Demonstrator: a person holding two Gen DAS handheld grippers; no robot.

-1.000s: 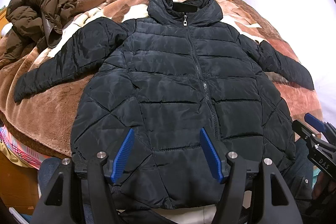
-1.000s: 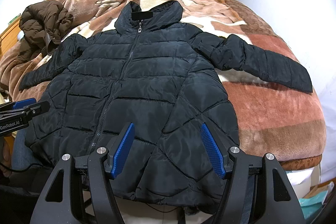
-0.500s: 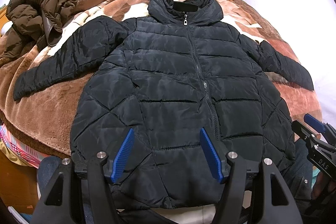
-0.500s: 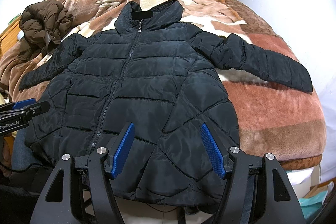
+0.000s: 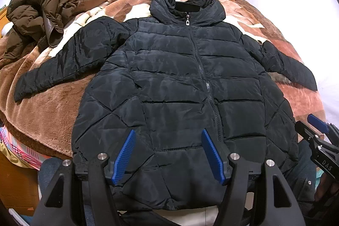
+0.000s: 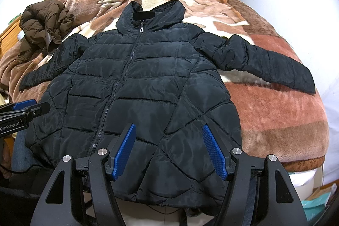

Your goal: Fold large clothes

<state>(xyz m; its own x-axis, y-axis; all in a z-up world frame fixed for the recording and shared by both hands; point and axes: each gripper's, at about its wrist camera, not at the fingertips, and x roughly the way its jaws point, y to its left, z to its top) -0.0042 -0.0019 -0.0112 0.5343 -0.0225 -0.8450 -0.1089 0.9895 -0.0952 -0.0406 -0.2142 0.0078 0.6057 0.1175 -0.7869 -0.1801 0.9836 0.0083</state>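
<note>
On bed | 1 black jacket | 1 brown coat | 2 tools agape

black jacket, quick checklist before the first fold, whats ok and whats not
1. black jacket lies flat, front up: ok
2. zipper closed to the collar: ok
3. both sleeves spread out, left sleeve, right sleeve: ok
4. left gripper open, holding nothing: ok
5. right gripper open, holding nothing: ok
6. brown coat apart from the near sleeve: cannot tell
</note>
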